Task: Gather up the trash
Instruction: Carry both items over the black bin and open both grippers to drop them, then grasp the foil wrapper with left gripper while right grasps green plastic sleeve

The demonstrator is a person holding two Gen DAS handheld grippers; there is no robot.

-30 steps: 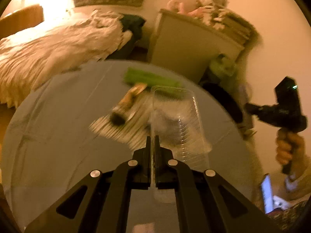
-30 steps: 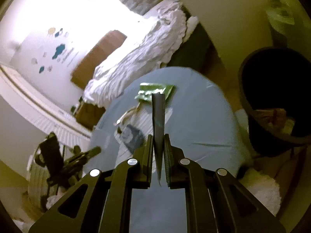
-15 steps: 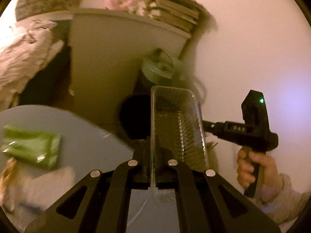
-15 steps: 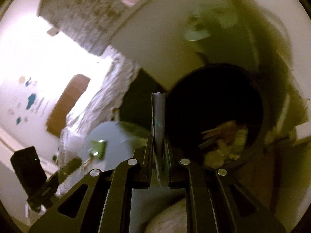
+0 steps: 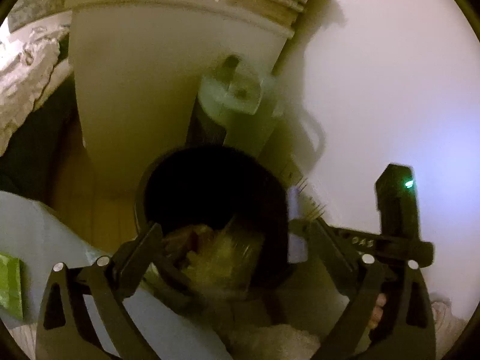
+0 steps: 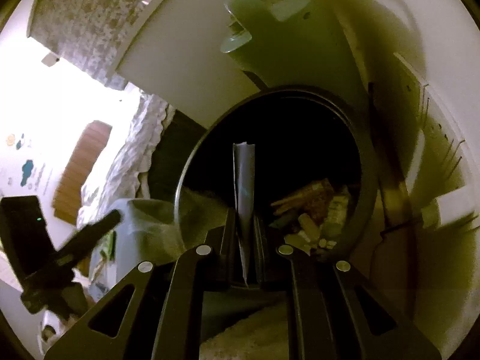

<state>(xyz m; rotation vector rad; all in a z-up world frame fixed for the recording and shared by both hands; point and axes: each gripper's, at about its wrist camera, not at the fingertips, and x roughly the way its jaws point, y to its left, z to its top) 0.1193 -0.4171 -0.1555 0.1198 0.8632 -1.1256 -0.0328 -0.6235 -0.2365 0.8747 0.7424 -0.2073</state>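
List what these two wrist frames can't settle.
- Left wrist: trash in the black bin is motion-blurred; items unidentifiable, the clear tray can't be picked out.
- Left wrist: green packet on the table is cut by the frame edge.
- Right wrist: grey wrapper is edge-on in the right gripper; its face is hidden.
- Right wrist: bin's far interior is too dark.

A green packet point(image 5: 10, 288) lies on the grey table point(image 5: 39, 234).

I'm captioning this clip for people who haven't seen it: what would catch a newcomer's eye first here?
The round black trash bin fills the middle of both views, with crumpled scraps lying at its bottom. The right gripper is shut on a thin grey wrapper standing upright over the bin's mouth. The left gripper hangs wide open and empty above the bin.
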